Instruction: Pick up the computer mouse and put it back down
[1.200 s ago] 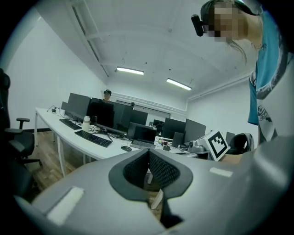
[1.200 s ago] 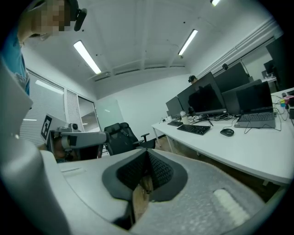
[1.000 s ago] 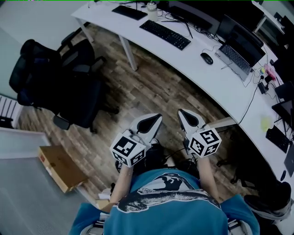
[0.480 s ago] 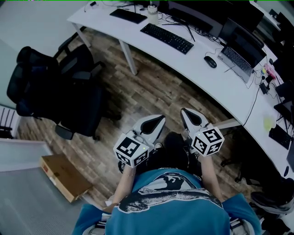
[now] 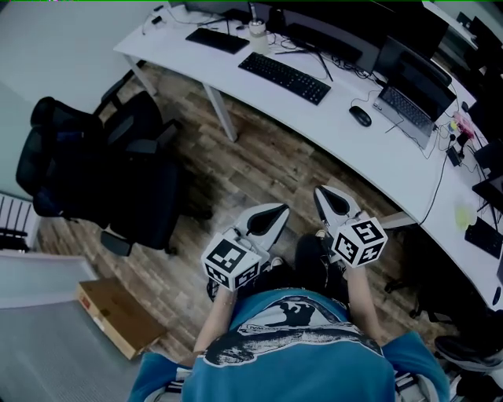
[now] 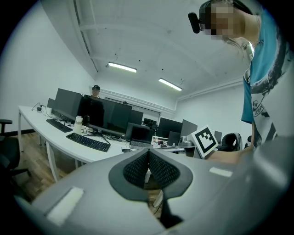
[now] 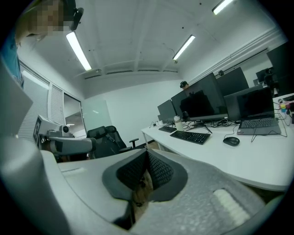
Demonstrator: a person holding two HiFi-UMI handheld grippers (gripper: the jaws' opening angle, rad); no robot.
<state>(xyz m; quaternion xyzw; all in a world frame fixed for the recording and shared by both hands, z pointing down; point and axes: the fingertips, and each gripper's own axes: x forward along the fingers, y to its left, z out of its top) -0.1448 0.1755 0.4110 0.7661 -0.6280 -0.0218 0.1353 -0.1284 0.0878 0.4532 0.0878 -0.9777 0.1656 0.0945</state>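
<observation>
Mouse: computer mouse (image 5: 360,115), black, lies flat on the white table (image 5: 346,153), between the keyboard (image 5: 284,67) and the laptop (image 5: 409,102), just beside the laptop's front corner; a thin cable leads off it.
Left claw: left claw (image 5: 280,210) closed, ribbed pads meeting at the tips, nothing between them; held in the air over the floor (image 5: 259,157), pointing toward the table.
Right claw: right claw (image 5: 322,192) closed likewise, pads together and empty; held beside the left one, aimed at the table's near edge.
Clearance: both claws well apart from the computer mouse; neither touches the table.
Table contents: row of dark monitors (image 5: 330,27) along the far side; a second keyboard (image 5: 218,20) near the left end; a pale bottle or cup (image 5: 256,27) between the two keyboards; loose cables around the laptop.
Floor: wood-pattern planks; black office chair (image 5: 102,165) at the left, apart from the table; cardboard box (image 5: 118,316) at the lower left.
Operator: person in a blue printed shirt (image 5: 291,345), short of the table, one forearm behind each claw's marker cube.
</observation>
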